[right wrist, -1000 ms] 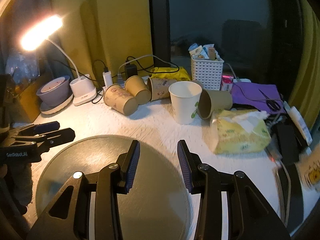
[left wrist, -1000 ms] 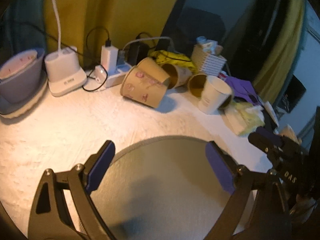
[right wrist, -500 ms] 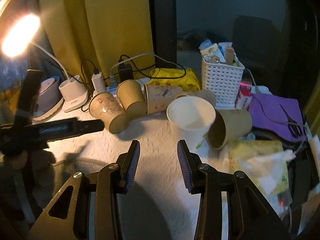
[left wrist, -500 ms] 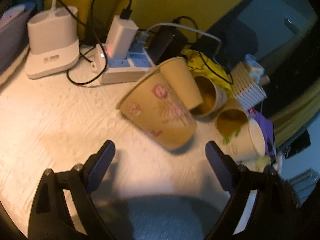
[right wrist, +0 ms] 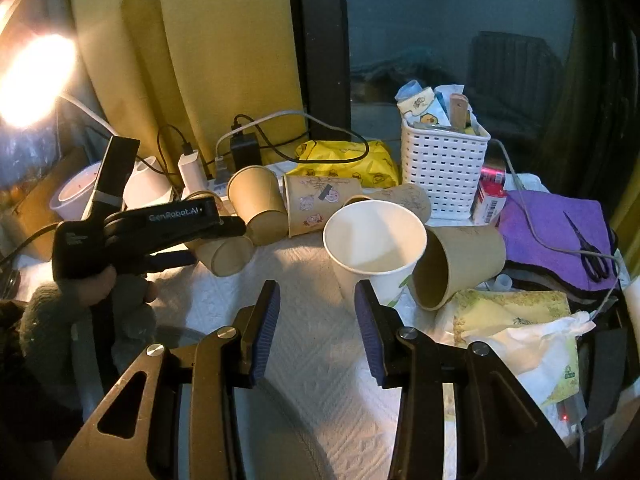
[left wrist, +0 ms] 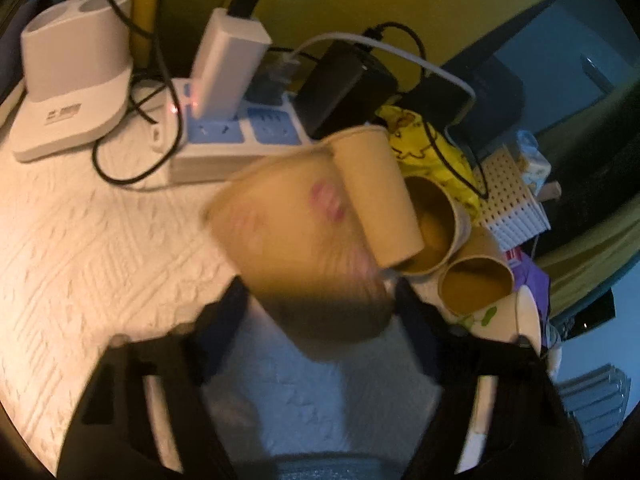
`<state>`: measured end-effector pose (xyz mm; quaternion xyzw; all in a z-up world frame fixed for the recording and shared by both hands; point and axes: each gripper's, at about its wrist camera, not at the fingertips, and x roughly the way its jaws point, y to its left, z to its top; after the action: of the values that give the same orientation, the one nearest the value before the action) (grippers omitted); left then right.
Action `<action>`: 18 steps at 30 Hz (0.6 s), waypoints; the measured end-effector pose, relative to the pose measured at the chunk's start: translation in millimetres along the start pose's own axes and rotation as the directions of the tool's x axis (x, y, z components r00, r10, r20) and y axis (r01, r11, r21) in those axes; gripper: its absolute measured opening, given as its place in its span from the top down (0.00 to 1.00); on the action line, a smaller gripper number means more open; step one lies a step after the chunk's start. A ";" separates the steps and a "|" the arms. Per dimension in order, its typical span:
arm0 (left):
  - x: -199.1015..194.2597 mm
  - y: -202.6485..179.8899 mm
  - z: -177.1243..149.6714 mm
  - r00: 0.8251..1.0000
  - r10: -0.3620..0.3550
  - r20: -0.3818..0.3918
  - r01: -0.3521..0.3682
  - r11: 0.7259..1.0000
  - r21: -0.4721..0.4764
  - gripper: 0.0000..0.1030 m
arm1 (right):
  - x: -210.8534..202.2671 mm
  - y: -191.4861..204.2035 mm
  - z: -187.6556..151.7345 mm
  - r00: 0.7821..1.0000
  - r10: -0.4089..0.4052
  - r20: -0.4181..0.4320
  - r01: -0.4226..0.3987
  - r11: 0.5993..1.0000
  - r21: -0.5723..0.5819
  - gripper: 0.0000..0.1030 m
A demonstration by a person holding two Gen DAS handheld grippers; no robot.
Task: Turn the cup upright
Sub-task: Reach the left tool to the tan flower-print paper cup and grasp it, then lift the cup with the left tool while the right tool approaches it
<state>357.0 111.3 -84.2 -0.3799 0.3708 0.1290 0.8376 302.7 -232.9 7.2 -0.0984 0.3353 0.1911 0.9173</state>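
A brown paper cup with pink prints (left wrist: pixel 296 248) lies on its side on the white mat, blurred. My left gripper (left wrist: pixel 320 300) is open with its fingers on either side of the cup's base end. In the right wrist view the left gripper (right wrist: pixel 208 240) reaches over that same cup (right wrist: pixel 226 254). My right gripper (right wrist: pixel 316 312) is open and empty, just in front of an upright white cup (right wrist: pixel 374 248). Several more brown cups lie on their sides behind, such as a plain one (right wrist: pixel 456 264).
A power strip with chargers (left wrist: pixel 236 128) and a white lamp base (left wrist: pixel 72 80) stand at the back left. A white basket (right wrist: pixel 444 168), a yellow bag (right wrist: pixel 344 160), a tissue pack (right wrist: pixel 516 332), a purple cloth with scissors (right wrist: pixel 560 236) crowd the right.
My left gripper has moved forward to the printed cup, which now lies between its fingers. My right gripper has moved closer to the white cup.
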 end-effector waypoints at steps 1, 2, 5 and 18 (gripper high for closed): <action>-0.8 0.0 -0.3 1.000 -0.003 -0.001 0.003 1.000 0.004 0.33 | -1.3 -0.6 -0.4 1.000 -0.001 0.001 0.001 1.000 0.002 0.60; -2.6 -0.4 -1.4 1.000 -0.003 0.003 0.003 1.000 0.011 0.34 | -3.2 -0.6 -0.9 1.000 -0.002 0.002 0.002 1.000 0.005 0.60; -7.0 -1.7 -5.2 1.000 -0.002 0.011 0.002 0.999 0.040 0.37 | -9.5 0.6 -3.4 1.000 -0.006 0.007 0.006 1.000 0.011 0.60; -87.2 -14.8 -55.3 0.994 -0.097 0.056 0.077 0.953 0.294 0.38 | -54.4 28.7 -30.6 1.000 -0.022 0.021 0.021 0.999 0.045 0.60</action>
<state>275.1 66.5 -37.6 -0.2638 0.3394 0.0491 0.9016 234.8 -231.9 18.0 -0.0795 0.3283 0.1750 0.9248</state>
